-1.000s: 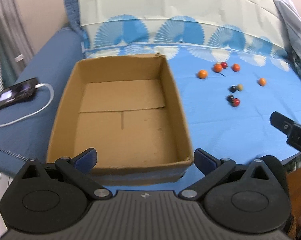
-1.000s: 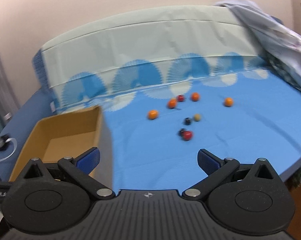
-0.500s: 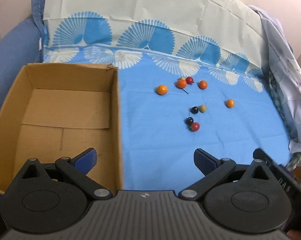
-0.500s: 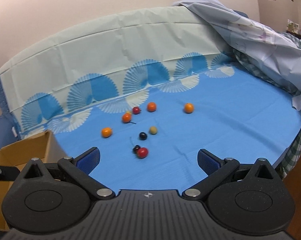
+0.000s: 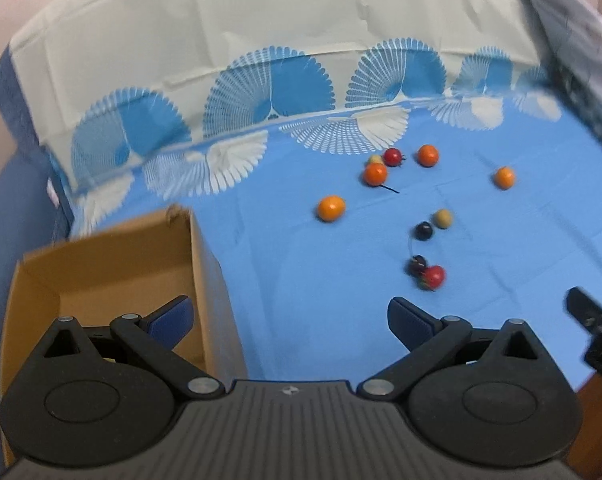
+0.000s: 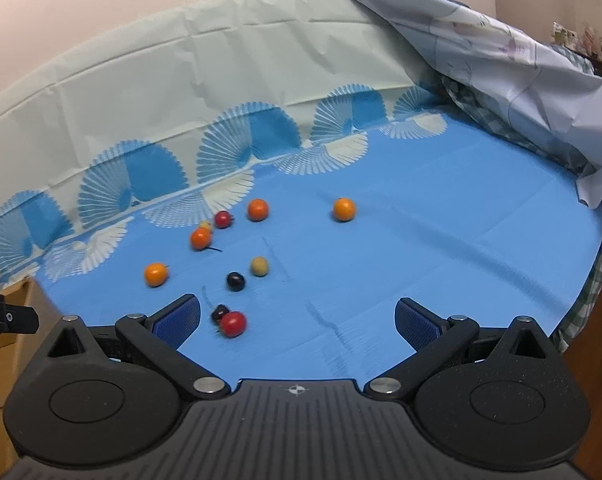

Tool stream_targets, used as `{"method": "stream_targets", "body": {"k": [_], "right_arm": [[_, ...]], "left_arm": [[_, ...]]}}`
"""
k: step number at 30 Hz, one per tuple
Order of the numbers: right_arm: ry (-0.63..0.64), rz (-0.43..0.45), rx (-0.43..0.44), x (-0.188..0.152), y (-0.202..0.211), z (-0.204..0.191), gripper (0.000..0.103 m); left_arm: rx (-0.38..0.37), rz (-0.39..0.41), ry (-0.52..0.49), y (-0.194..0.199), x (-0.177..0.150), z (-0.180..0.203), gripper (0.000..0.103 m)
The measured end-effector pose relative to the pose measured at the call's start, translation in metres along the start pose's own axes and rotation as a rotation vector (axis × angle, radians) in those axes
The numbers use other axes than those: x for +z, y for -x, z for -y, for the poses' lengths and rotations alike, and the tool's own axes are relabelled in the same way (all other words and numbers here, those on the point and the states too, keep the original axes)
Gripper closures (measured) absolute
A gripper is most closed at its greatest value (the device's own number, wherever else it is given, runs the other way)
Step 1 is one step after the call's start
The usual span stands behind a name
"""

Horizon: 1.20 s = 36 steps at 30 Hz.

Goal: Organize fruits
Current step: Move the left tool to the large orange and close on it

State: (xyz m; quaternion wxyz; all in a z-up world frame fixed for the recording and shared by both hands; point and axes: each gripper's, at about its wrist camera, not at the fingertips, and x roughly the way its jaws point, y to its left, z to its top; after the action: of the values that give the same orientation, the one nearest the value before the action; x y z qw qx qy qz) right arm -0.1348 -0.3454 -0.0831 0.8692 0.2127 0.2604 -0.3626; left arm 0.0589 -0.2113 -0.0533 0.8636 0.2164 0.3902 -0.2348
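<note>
You are at the approach, so pick 1 fruit and commit to it: the red fruit (image 6: 233, 323) lying nearest your right gripper (image 6: 297, 320) is the sensible first target, but it touches a small dark fruit (image 6: 219, 312), so come in from the open side and straddle only the red one, or you are likely to knock the pair apart and send them rolling over the blue cloth (image 6: 421, 248). Lower the fingers until they bracket the fruit at its widest part, then close gently; these are small round things and will probably squirt out under a hard or off-centre pinch. Right now your right gripper is spread wide and carries nothing, its blue pads (image 6: 179, 322) hanging above the cloth with the red fruit just beside the left pad. Your left gripper (image 5: 289, 316) is equally wide and empty, touching nothing, poised over the near corner of the cardboard box (image 5: 205, 264), which stands to the left of the fruit and shows no fruit in the part you can see. The rest lie well apart further back: 4 orange fruits, such as the nearest orange one (image 6: 156, 274), a second red one (image 6: 222, 219), another dark one (image 6: 235, 281) and a pale yellowish one (image 6: 259, 266).
</note>
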Motion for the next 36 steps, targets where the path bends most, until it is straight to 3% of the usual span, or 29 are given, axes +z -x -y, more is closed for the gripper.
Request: {"method": "stream_targets", "body": {"k": [3,9,16,24,27,32,36], "right_arm": [[0.001,-0.005,-0.015,0.004,-0.02,0.004,0.001],[-0.01,-0.03,-0.033,0.008,-0.06,0.011,0.001],[0.004,-0.081,-0.025,0.006,-0.102,0.015,0.001],[0.002,-0.048,-0.057,0.028,-0.153,0.035,0.001],[0.024,-0.033,-0.043,0.04,-0.179,0.041,0.001],[0.12,-0.06,-0.052,0.049,-0.225,0.041,0.001],[0.102,-0.064,-0.072,0.059,-0.264,0.05,0.001]], "left_arm": [[0.021,-0.014,-0.023,-0.026,0.01,0.013,0.0],[-0.038,-0.095,0.032,-0.078,0.022,0.023,0.0],[-0.016,-0.131,-0.001,-0.126,0.028,0.043,0.0],[-0.088,-0.157,0.041,-0.174,0.047,0.05,0.0],[-0.051,-0.189,0.07,-0.194,0.054,0.048,0.0],[-0.05,-0.203,0.07,-0.218,0.061,0.043,0.0],[-0.026,-0.22,0.135,-0.24,0.072,0.026,0.0]]}}
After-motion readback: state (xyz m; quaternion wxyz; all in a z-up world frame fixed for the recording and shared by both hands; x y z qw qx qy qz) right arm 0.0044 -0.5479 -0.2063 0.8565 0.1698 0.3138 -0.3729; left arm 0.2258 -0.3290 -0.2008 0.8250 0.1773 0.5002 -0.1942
